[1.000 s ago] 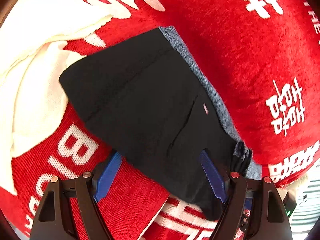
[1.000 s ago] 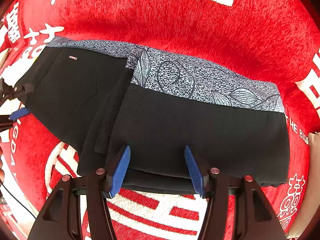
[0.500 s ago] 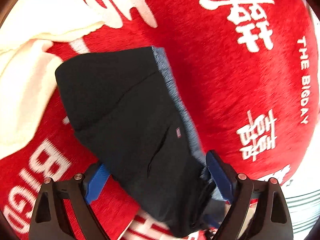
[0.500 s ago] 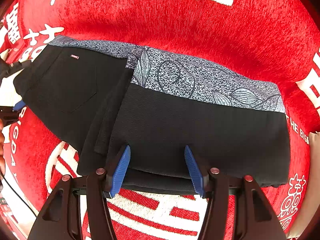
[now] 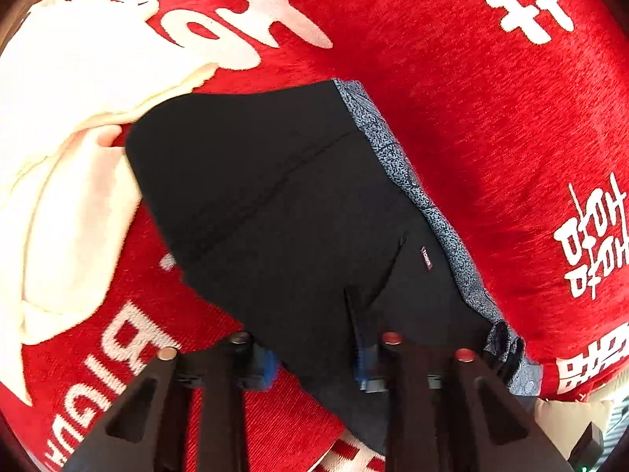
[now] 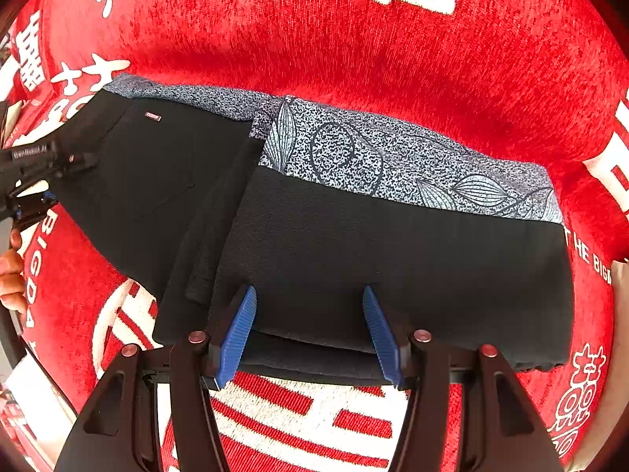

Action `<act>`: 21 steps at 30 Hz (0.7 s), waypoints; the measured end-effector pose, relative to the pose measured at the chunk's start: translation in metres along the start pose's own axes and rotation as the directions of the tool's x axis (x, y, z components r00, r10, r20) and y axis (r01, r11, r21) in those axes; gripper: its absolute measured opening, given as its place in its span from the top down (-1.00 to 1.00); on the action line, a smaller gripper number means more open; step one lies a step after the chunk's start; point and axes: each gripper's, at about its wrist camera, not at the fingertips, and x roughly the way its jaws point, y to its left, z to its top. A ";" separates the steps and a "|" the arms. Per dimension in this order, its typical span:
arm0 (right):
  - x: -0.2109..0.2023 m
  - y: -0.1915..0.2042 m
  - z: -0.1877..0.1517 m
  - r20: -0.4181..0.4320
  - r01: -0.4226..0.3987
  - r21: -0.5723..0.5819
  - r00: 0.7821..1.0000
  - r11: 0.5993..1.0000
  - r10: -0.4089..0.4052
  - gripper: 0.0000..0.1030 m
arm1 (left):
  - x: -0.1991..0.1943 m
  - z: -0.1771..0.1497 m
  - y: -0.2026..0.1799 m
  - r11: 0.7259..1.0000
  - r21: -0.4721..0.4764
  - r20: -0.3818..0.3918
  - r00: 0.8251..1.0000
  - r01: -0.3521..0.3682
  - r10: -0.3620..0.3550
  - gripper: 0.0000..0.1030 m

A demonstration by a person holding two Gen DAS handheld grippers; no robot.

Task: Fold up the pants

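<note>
- Right wrist view: red blanket point(image 6: 393, 59) under everything; black pants point(image 6: 393, 244) lie partly folded mid-blanket, patterned band far side
- cream cloth point(image 5: 59, 157) far left
- right gripper point(image 6: 308, 334) wide, hovering at near hem
- left gripper point(image 5: 314, 362) looks narrowed on pants' end, grip itself hidden – can't tell
- judgement: lift that end evenly, align hems w/ folded part

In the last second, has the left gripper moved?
Yes. The left gripper has pushed forward onto the pants edge, its fingers closing in, judged against the red cloth lettering.
</note>
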 end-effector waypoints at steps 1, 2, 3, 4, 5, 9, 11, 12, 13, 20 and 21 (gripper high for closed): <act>-0.001 0.000 0.002 -0.010 -0.001 -0.001 1.000 1.000 0.001 -0.18 | -0.002 0.000 -0.004 1.000 0.018 0.003 1.000 -0.011 0.011 0.48; -0.002 -0.001 0.004 -0.024 0.001 0.001 1.000 1.000 -0.001 -0.22 | -0.005 -0.002 -0.010 0.998 0.060 0.013 0.999 -0.037 0.036 0.49; -0.004 -0.002 0.007 -0.037 0.005 0.005 0.999 1.000 -0.005 -0.24 | -0.008 -0.004 -0.018 0.993 0.102 0.029 0.998 -0.066 0.063 0.49; -0.007 -0.003 0.010 -0.046 0.007 0.012 0.999 1.000 -0.007 -0.25 | -0.012 -0.008 -0.029 0.981 0.161 0.056 0.994 -0.107 0.099 0.49; -0.012 -0.004 0.013 -0.052 0.003 0.023 0.999 1.000 -0.002 -0.25 | -0.016 -0.011 -0.039 0.969 0.206 0.078 0.989 -0.139 0.125 0.50; -0.041 -0.006 0.040 -0.039 -0.072 0.039 0.996 0.997 0.074 -0.38 | -0.026 -0.028 -0.068 0.891 0.379 0.164 0.965 -0.252 0.203 0.50; -0.050 -0.001 0.066 -0.065 -0.157 0.031 0.985 0.987 0.159 -0.51 | -0.029 -0.035 -0.076 0.848 0.442 0.195 0.954 -0.293 0.229 0.50; -0.053 0.002 0.077 -0.076 -0.190 0.030 0.978 0.981 0.192 -0.52 | -0.030 -0.038 -0.080 0.828 0.467 0.207 0.949 -0.309 0.237 0.50; -0.056 0.007 0.095 -0.088 -0.235 0.029 0.968 0.972 0.237 -0.54 | -0.030 -0.040 -0.083 0.817 0.481 0.215 0.946 -0.318 0.242 0.50; -0.051 0.091 0.200 -0.250 -0.444 -0.063 0.874 0.894 0.416 -0.74 | -0.033 -0.051 -0.105 0.734 0.567 0.279 0.925 -0.375 0.257 0.50; -0.048 0.109 0.209 -0.289 -0.465 -0.089 0.858 0.881 0.424 -0.78 | -0.034 -0.053 -0.108 0.721 0.579 0.289 0.923 -0.381 0.255 0.50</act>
